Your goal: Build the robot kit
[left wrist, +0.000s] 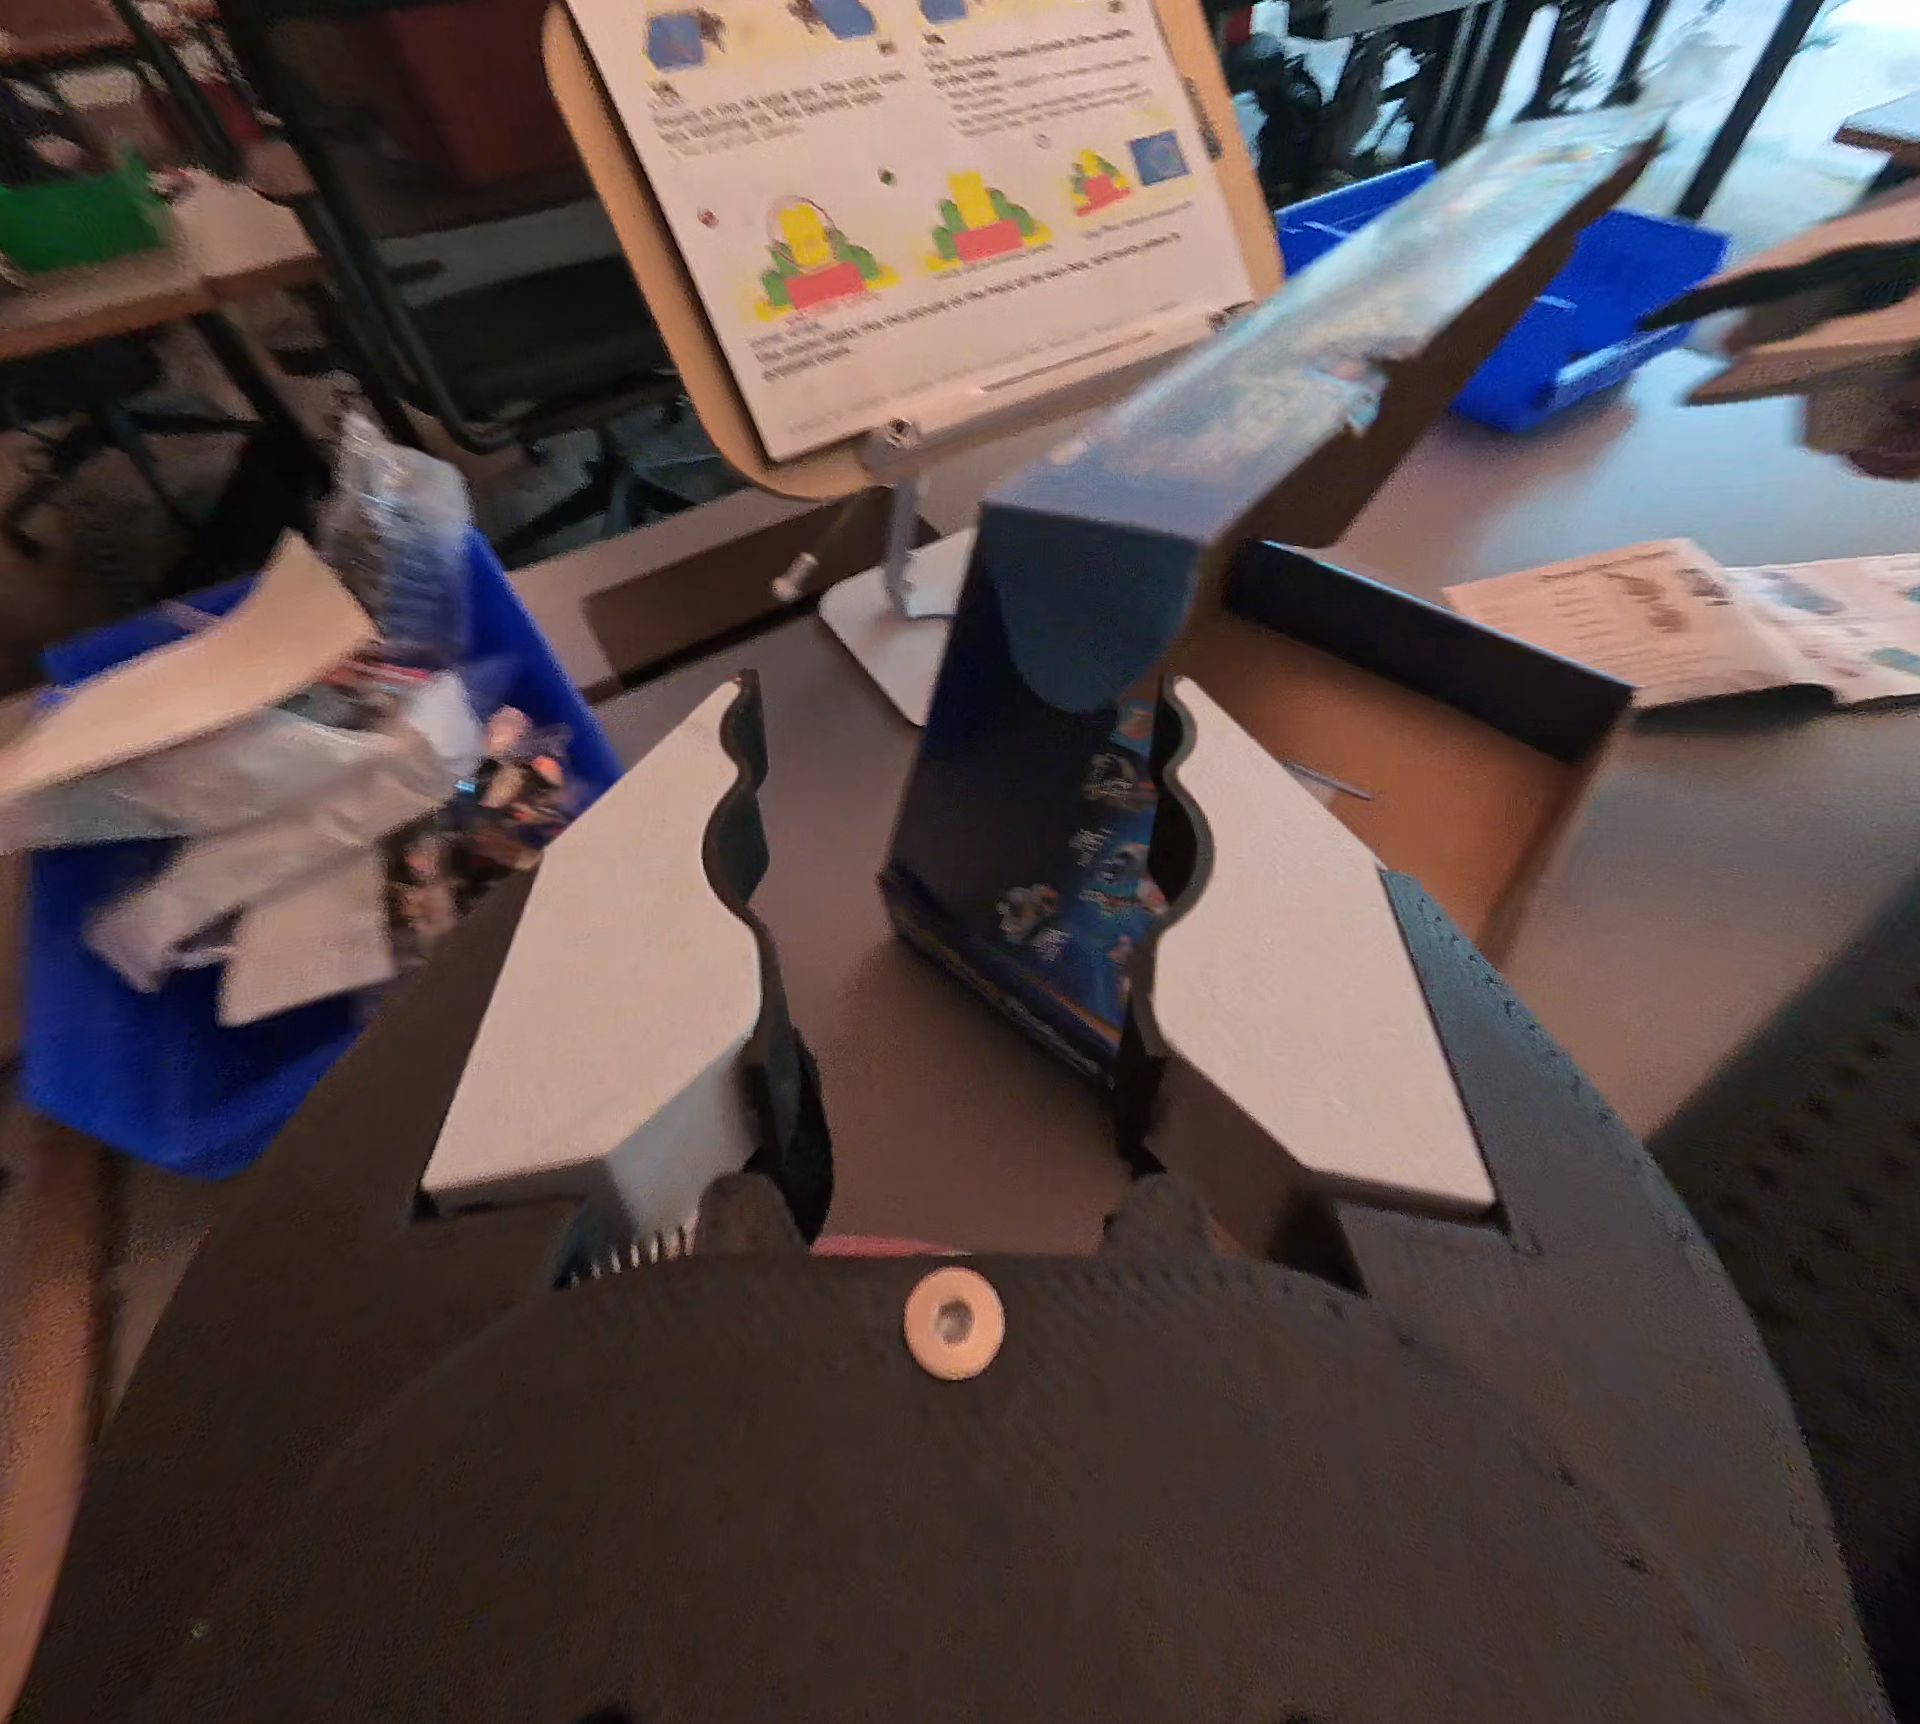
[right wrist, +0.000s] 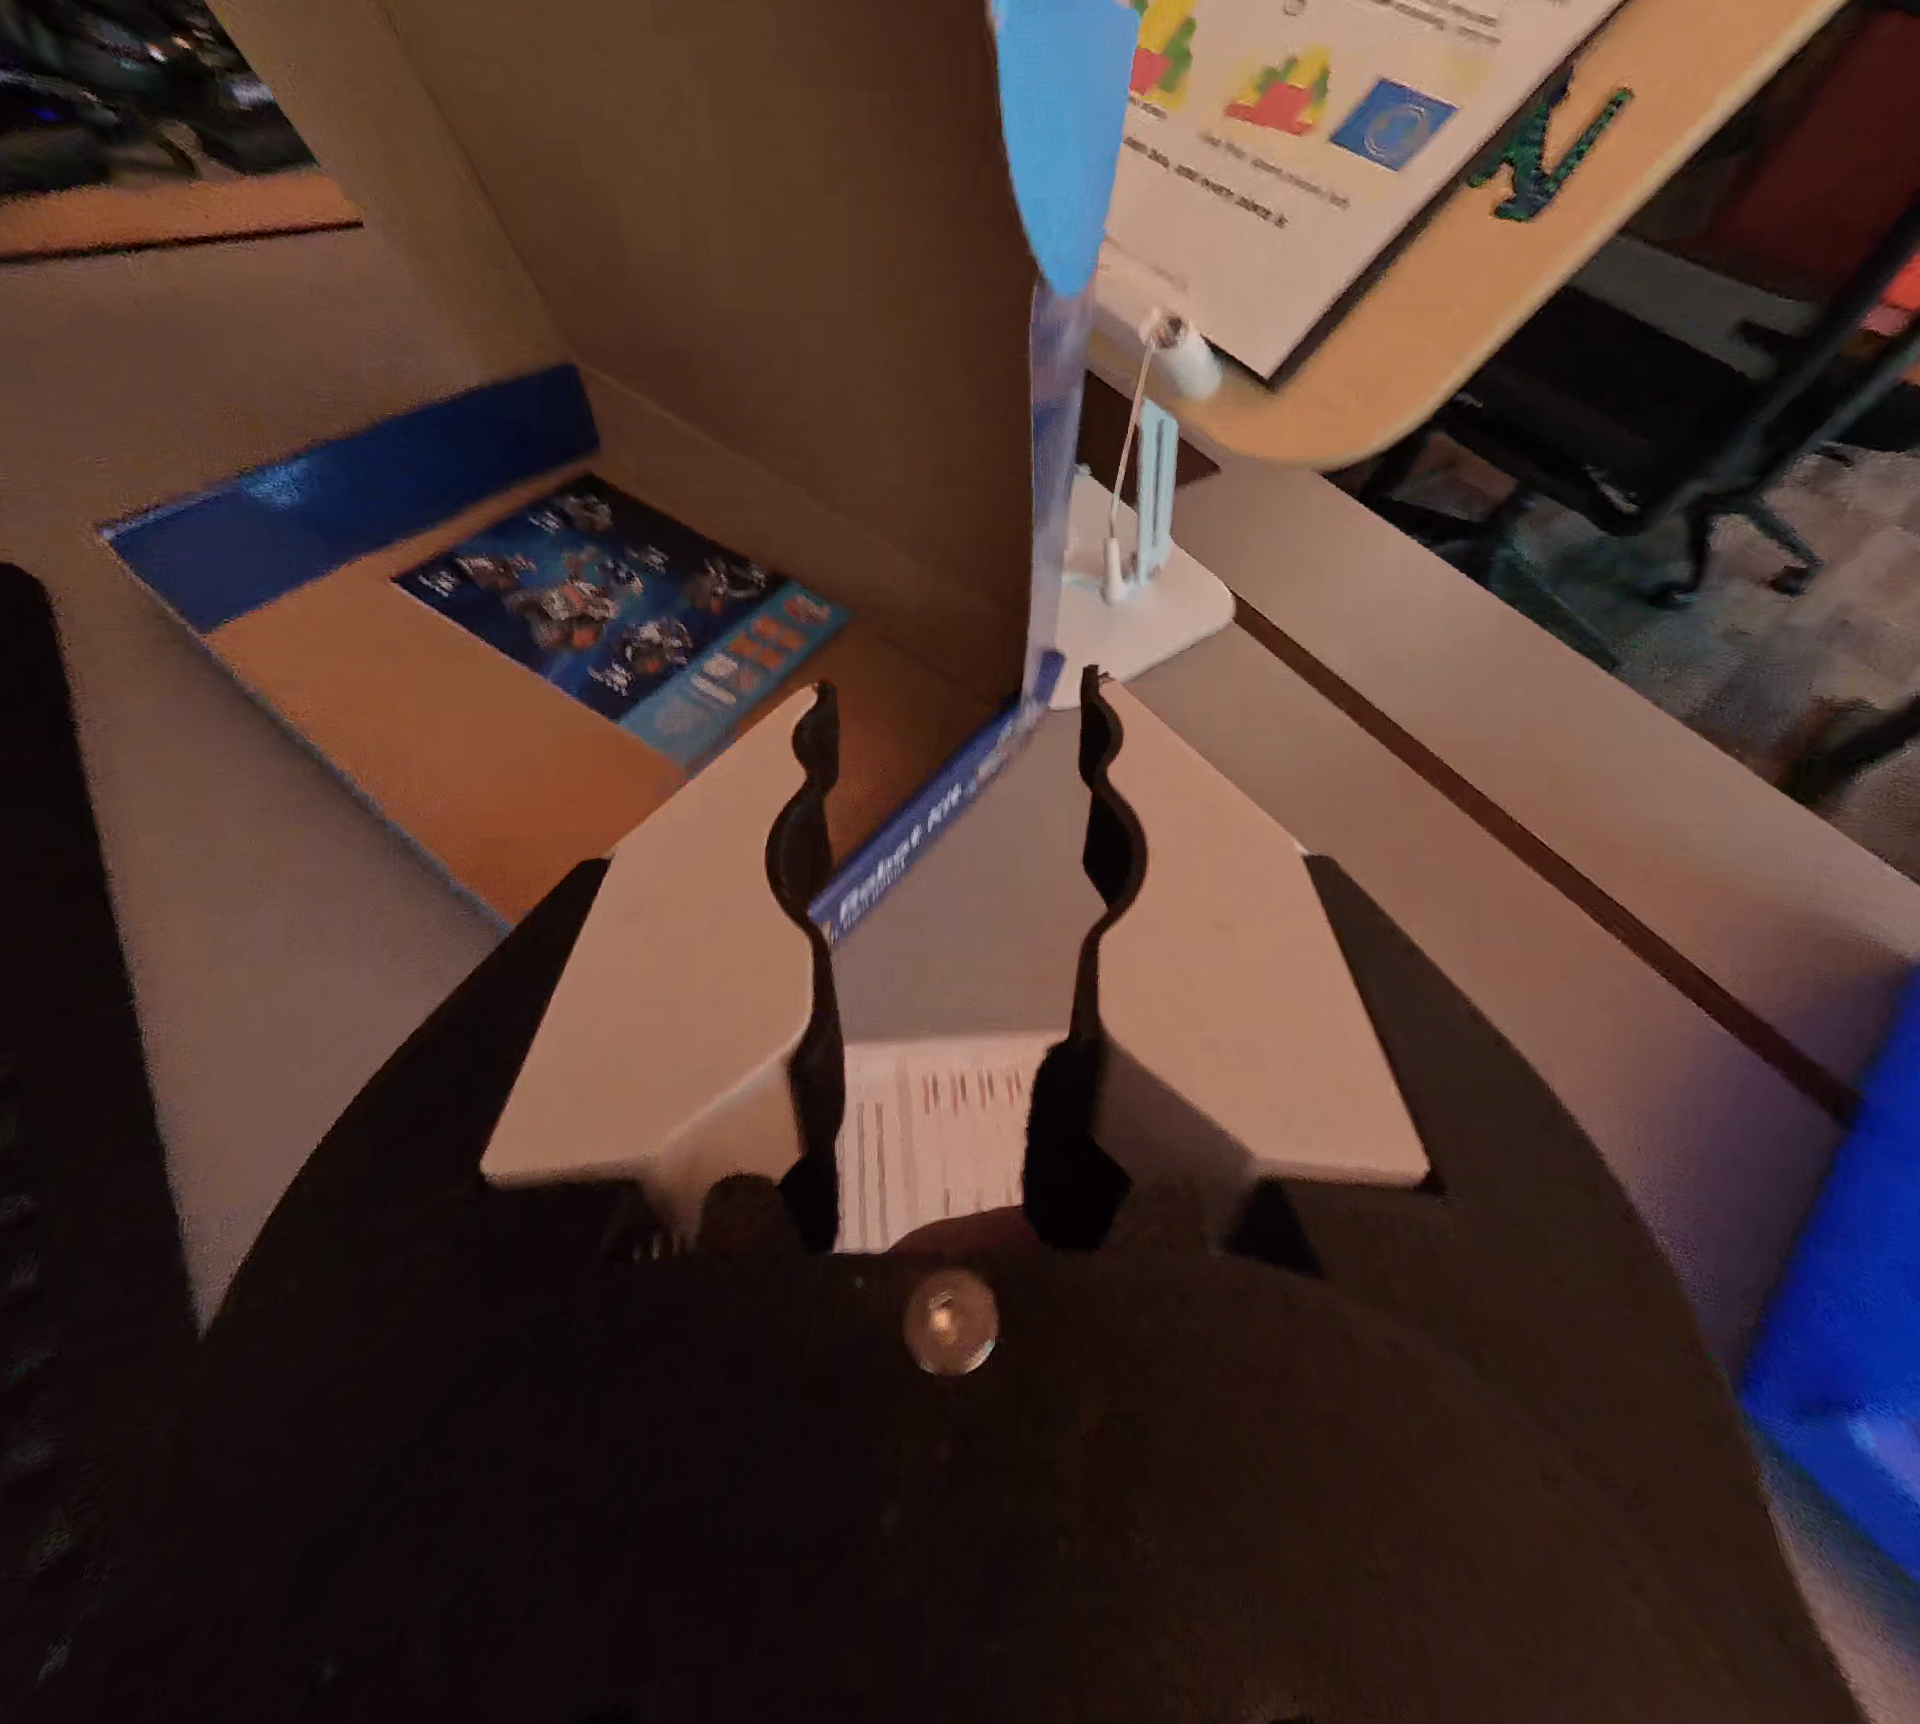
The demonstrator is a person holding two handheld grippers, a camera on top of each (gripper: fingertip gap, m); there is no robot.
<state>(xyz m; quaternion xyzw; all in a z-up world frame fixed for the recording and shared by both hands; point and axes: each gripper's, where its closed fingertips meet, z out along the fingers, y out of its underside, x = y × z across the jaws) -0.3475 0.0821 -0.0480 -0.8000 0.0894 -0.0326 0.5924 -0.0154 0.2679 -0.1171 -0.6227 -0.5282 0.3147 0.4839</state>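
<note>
Left tongs (left wrist: 956,698): fingers spread wide, gripping nothing. The right finger (left wrist: 1174,801) lies against the printed end wall of the box (left wrist: 1029,801); the left finger stands clear of it, bare desk (left wrist: 831,843) between.

Right tongs (right wrist: 956,698): moderately open, nothing held. Tips sit just at the near corner of the box (right wrist: 644,168), either side of its blue edge; contact cannot be told.

Box: blue printed card, brown inside, resting on the desk with lid raised. In the left view its long axis runs from near the tongs away to the right; the lid slants up and rightward. In the right view the lid stands nearly upright and the tray opens to the left. A blue leaflet (right wrist: 623,614) lies flat on the tray floor.

Behind the box, a white stand (left wrist: 904,594) carries a tilted sheet (left wrist: 894,136) with coloured pictures. Left of the left tongs, a blue bin (left wrist: 187,999) filled with paper and bags. More papers (left wrist: 1704,625) lie on the desk to the right; a second blue bin (left wrist: 1590,324) sits beyond them.
</note>
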